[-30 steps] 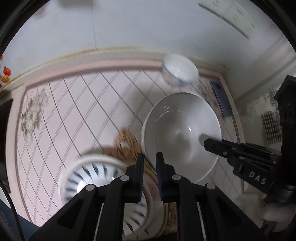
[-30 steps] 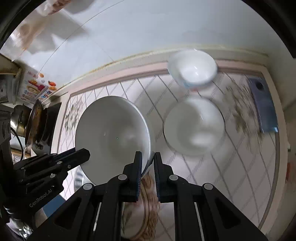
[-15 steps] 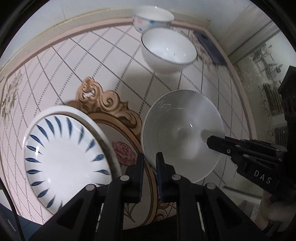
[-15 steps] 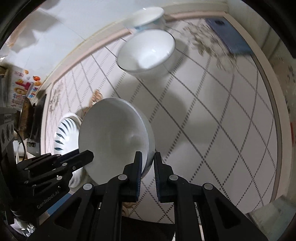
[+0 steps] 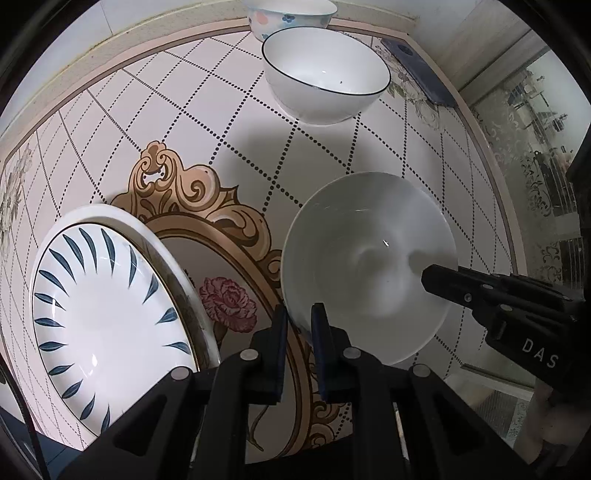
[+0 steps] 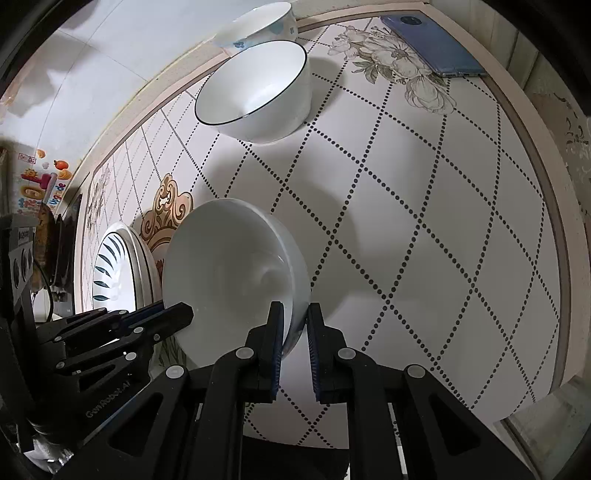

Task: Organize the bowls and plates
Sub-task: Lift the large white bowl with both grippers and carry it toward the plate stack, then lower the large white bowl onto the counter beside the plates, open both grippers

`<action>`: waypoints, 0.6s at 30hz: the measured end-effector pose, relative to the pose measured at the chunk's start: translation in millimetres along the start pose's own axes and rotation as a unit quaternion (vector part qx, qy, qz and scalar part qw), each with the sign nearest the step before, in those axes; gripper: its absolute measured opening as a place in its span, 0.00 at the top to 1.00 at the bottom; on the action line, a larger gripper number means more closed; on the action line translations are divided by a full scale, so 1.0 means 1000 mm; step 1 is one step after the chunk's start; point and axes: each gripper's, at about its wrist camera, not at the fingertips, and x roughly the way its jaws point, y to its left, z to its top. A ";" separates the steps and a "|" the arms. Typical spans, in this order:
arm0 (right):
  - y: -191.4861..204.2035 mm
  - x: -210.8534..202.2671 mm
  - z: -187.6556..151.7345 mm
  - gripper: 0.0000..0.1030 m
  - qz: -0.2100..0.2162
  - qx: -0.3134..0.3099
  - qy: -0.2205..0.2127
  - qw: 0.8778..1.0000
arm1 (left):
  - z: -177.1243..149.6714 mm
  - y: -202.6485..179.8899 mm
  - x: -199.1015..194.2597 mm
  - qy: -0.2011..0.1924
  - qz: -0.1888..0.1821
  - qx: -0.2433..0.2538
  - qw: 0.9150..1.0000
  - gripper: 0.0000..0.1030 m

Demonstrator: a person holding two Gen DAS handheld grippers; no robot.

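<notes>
A plain white bowl (image 5: 365,266) hangs over the tiled counter, held by both grippers. My left gripper (image 5: 297,328) is shut on its near rim. My right gripper (image 6: 294,325) is shut on the opposite rim of the same white bowl (image 6: 229,266); it also shows in the left wrist view (image 5: 428,275). A black-rimmed white bowl (image 5: 325,74) stands farther back, also seen in the right wrist view (image 6: 258,92). Behind it stands a flower-patterned bowl (image 5: 288,14). A stack of plates topped by a blue-leaf plate (image 5: 107,314) lies to the left.
A dark blue phone (image 6: 432,46) lies at the back right corner of the counter (image 6: 424,221). The counter's right edge drops off toward a glass door (image 5: 535,147). A wall runs along the back. A stove area (image 6: 48,251) lies at far left.
Both grippers have carried the white bowl lower and nearer the counter. The black-rimmed bowl and the plates now look larger and closer. Both grips are unchanged.
</notes>
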 end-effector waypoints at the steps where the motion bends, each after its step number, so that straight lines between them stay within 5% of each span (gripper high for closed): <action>1: 0.000 0.001 0.000 0.86 0.000 0.001 0.001 1.000 | 0.001 0.000 0.001 -0.001 -0.001 0.000 1.000 0.89; 7: -0.001 0.003 -0.001 0.86 0.005 0.007 0.005 1.000 | 0.003 -0.001 0.002 0.012 -0.001 0.001 1.000 0.89; 12: -0.007 0.001 0.002 0.85 0.016 0.028 0.044 0.999 | 0.006 0.012 -0.040 -0.013 -0.013 -0.015 1.000 0.88; 13: -0.008 -0.007 0.003 0.84 0.020 0.028 0.038 0.999 | 0.010 0.017 -0.053 -0.027 -0.014 -0.021 0.999 0.85; 15: -0.013 -0.024 0.009 0.80 0.026 0.035 0.029 0.999 | 0.027 0.026 -0.077 -0.058 -0.023 -0.041 0.997 0.65; 18: -0.022 -0.055 0.033 0.58 0.063 0.055 0.000 0.997 | 0.058 0.038 -0.090 -0.089 -0.031 -0.065 0.993 0.46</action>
